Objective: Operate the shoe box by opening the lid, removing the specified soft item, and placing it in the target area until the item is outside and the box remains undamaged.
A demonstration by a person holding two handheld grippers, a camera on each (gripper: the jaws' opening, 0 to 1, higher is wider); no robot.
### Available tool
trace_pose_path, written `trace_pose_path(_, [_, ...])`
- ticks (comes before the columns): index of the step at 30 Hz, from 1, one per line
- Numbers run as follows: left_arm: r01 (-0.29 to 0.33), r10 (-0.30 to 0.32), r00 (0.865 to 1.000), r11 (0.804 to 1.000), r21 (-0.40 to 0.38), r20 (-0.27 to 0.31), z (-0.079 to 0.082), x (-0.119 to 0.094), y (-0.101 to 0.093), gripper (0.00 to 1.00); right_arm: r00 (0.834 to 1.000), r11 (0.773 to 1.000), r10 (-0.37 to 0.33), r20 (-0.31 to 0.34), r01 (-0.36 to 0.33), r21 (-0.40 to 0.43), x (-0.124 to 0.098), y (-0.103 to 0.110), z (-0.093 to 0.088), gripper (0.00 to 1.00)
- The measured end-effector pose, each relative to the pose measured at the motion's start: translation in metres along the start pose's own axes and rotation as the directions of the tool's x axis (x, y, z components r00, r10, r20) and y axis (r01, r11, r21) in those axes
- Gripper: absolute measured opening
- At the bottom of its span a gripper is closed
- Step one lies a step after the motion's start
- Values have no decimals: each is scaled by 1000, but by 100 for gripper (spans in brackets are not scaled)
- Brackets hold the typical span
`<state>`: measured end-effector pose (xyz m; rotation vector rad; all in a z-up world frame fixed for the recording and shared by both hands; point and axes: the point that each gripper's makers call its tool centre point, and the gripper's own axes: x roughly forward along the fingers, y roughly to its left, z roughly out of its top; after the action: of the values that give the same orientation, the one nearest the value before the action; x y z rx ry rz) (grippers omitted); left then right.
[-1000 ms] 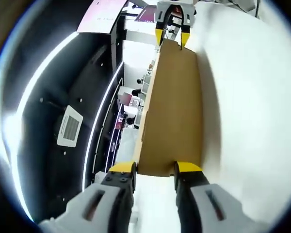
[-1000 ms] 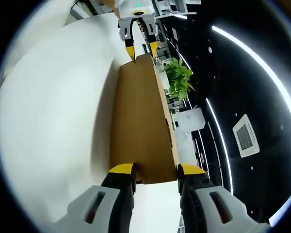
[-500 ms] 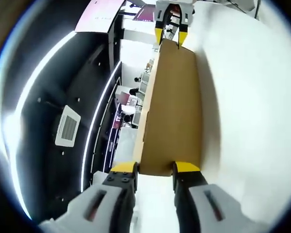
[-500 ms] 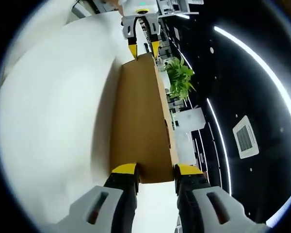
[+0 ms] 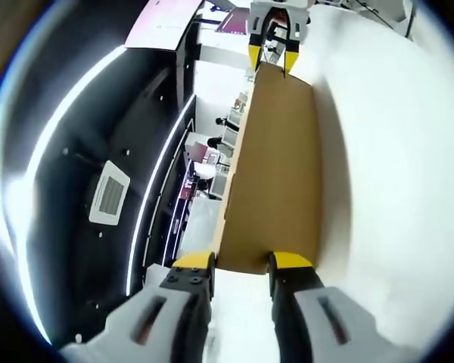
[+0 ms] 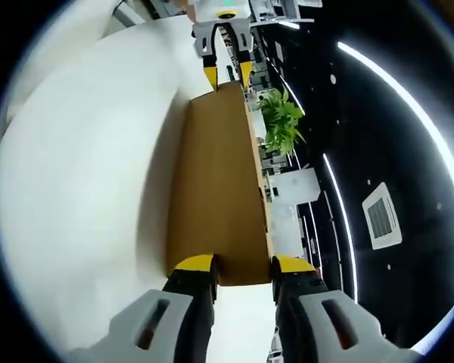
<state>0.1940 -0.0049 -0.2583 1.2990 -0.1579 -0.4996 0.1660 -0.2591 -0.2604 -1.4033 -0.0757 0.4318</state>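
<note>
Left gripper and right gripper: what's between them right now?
The brown cardboard lid spans the whole stretch. In the left gripper view it runs from the left gripper to the right gripper at its far end; the right gripper view shows the same, mirrored.

A white bench (image 5: 393,151) spreads broad and bare, seen too in the right gripper view (image 6: 83,174). Beyond it the ceiling (image 5: 83,136) is black, crossed by long curved light strips (image 5: 155,189) and set with a square white air vent (image 5: 108,197). A pink panel (image 5: 166,19) hangs near the far end. In the right gripper view a leafy green plant (image 6: 281,121) stands among distant office desks (image 6: 276,200), with another vent (image 6: 380,219) and light strip (image 6: 401,113) overhead.
</note>
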Motion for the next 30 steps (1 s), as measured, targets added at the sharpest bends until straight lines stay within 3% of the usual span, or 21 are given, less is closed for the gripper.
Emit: trace_pose_path(30, [-14, 14, 1000, 999, -41, 6, 1, -4, 6, 29, 1000, 1000, -3, 11, 3, 7, -4, -5, 3, 28])
